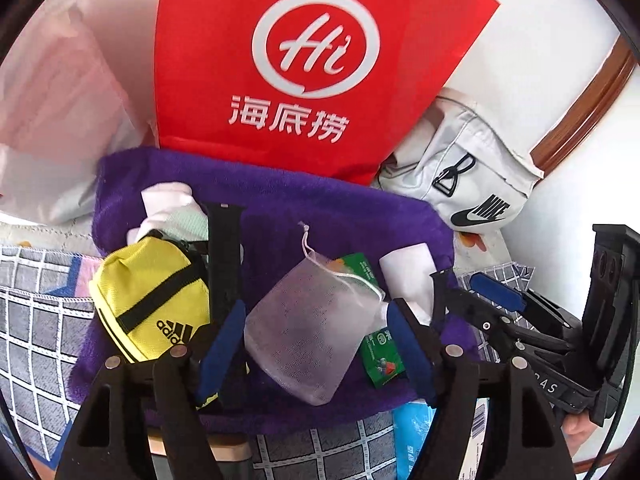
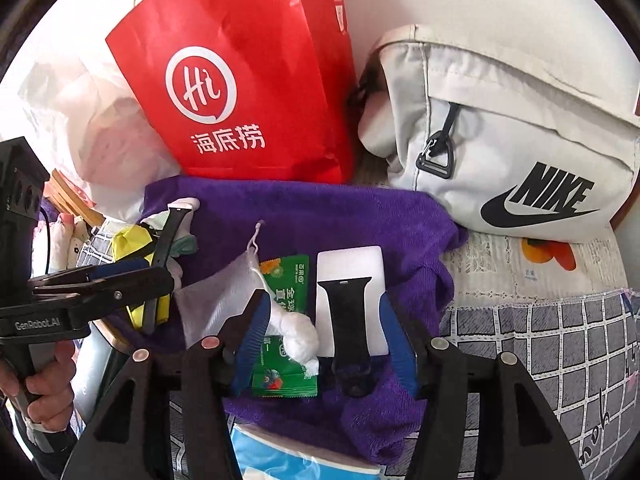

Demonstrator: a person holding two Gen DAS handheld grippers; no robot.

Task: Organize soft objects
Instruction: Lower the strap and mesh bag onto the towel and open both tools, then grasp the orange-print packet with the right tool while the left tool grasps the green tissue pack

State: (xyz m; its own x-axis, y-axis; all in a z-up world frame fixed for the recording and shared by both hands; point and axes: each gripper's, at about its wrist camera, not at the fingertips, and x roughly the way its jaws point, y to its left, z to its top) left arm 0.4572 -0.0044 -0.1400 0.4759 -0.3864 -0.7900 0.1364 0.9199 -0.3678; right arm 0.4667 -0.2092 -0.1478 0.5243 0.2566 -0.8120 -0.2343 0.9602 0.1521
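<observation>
A purple towel (image 1: 320, 208) (image 2: 360, 216) lies spread out and carries several small things. On it are a yellow Adidas pouch (image 1: 148, 300), a translucent mesh drawstring bag (image 1: 308, 328) (image 2: 208, 304), a green sachet (image 1: 380, 356) (image 2: 286, 376), a white card (image 2: 352, 272), a black strap (image 1: 226, 256) (image 2: 350, 332) and a white cotton wad (image 2: 298, 334). My left gripper (image 1: 316, 360) is open with the mesh bag between its blue fingers. My right gripper (image 2: 324, 344) is open over the sachet, wad and strap.
A red paper bag (image 1: 304, 64) (image 2: 248, 80) stands behind the towel. A white Nike bag (image 1: 468, 184) (image 2: 512, 140) lies at the right, a white plastic bag (image 1: 52, 120) at the left. A grey checked cloth (image 1: 36, 320) (image 2: 540, 340) covers the surface.
</observation>
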